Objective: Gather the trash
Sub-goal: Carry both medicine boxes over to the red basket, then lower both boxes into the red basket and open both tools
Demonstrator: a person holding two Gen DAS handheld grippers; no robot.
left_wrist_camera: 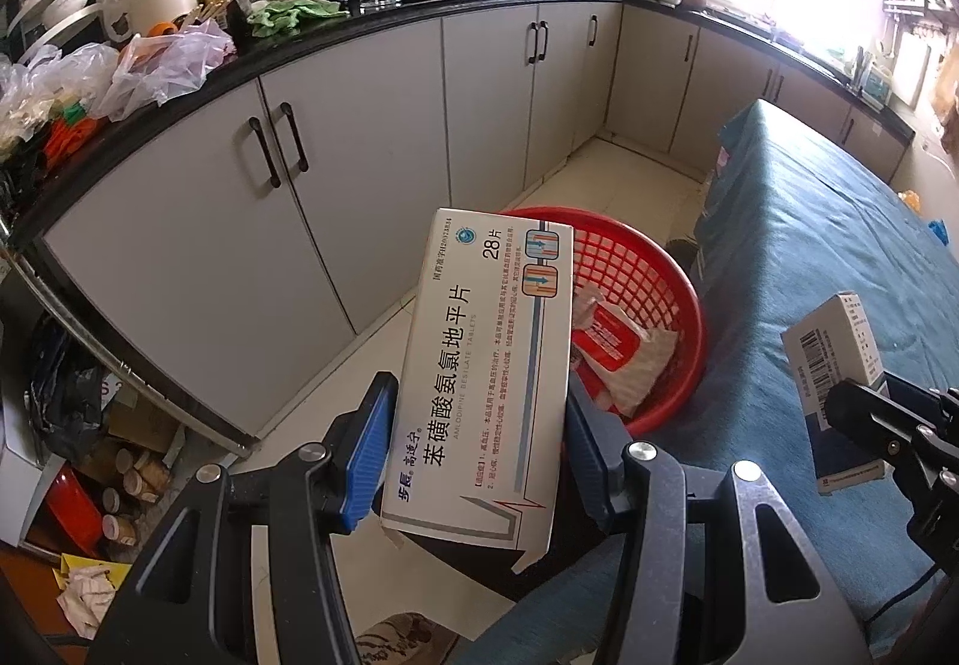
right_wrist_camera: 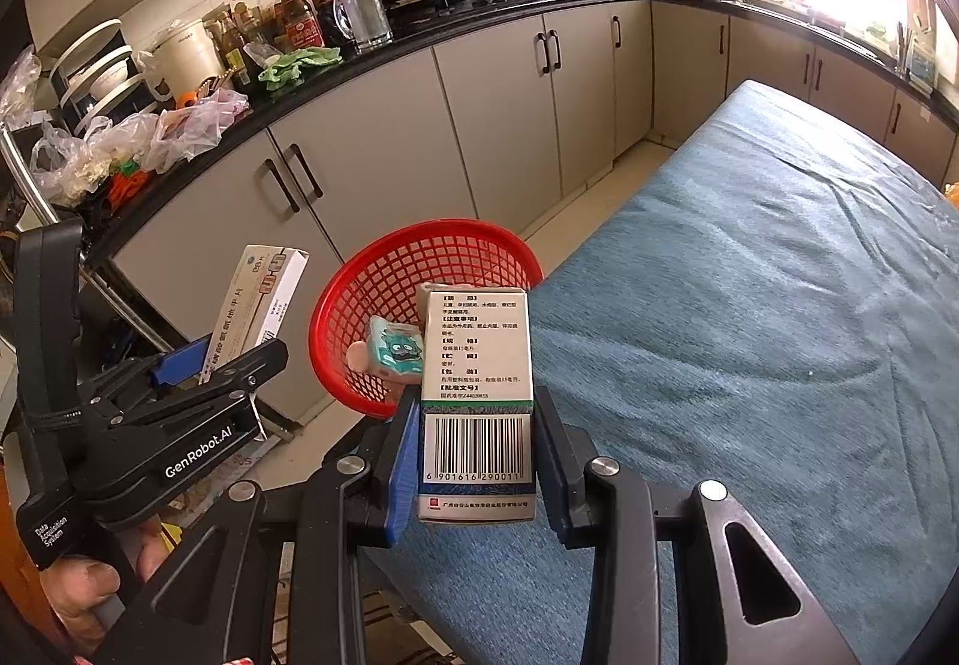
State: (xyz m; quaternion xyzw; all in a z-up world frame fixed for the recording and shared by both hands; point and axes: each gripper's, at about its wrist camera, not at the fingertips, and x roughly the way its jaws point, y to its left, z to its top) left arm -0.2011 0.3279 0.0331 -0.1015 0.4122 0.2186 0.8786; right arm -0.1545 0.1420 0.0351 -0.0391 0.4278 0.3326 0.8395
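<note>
Boxes clamped in both claws (left [left_wrist_camera: 476, 443], right [right_wrist_camera: 476, 449]), beside red basket [right_wrist_camera: 383, 269]

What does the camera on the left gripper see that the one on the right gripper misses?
Only the left wrist view shows the red-and-white packet in the basket, and floor clutter under the counter. Only the right wrist view shows a small teal cartoon packet in the basket and the person's hand. Both show the red basket, the long white pill box, the barcode box and the blue-covered table.
</note>
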